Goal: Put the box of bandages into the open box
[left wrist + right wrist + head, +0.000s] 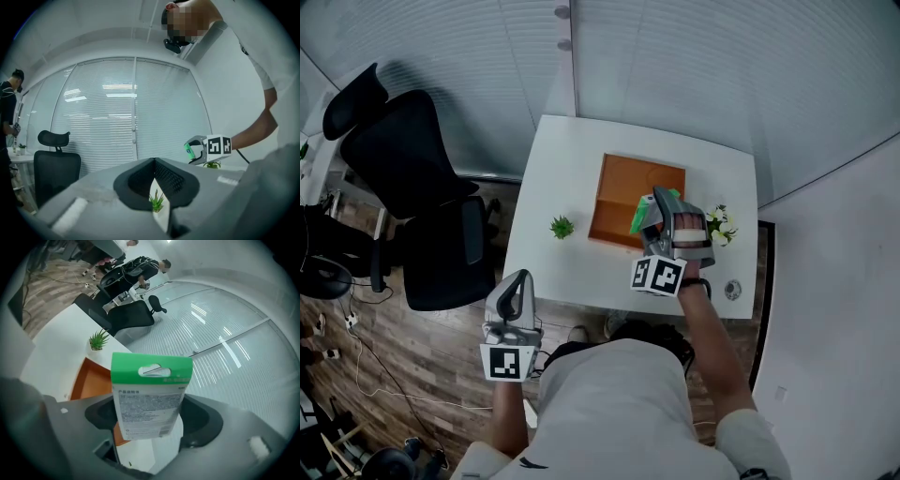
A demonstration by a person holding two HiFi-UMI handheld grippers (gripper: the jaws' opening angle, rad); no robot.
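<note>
Holding the left gripper [519, 286] low, off the near edge of the white table [581, 150], pressing its jaws together at the tips with nothing between them, and pointing them toward a small green plant [157, 200] showing through the slit below. Reaching further forward with the right gripper [654, 216], clamping the box of bandages [150, 399] by its lower part, leaving the green hang-tab end sticking out past the jaws and turning the printed white face toward the right gripper view. Holding that box in the air over the near right corner of the open box [628, 183], an orange carton lying flat mid-table, without resting it inside. Passing just left of a little pot of white flowers [719, 225] standing beside the carton's right side, opposite the green plant on its left. Facing, beyond the table's far edge, a wall of pale blinds [675, 66], and leaving a black office chair [412, 169] standing on the wooden floor off to the left.
</note>
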